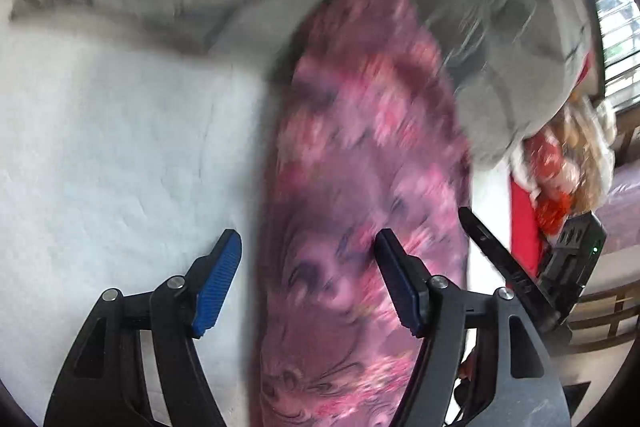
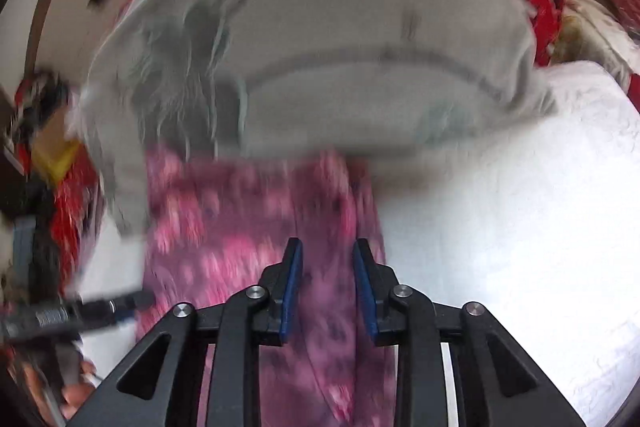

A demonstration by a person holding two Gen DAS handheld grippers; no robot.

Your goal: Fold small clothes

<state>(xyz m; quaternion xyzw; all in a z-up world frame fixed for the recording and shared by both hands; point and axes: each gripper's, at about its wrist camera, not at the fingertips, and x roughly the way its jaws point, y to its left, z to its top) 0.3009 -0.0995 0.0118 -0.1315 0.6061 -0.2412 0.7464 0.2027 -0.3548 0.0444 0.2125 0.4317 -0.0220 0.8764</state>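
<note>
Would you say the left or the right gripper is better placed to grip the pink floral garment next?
Right, probably. The right gripper sits with its jaws narrowly parted directly over the pink floral garment. The left gripper is wide open, straddling the garment's edge beside the white bedsheet.
</note>
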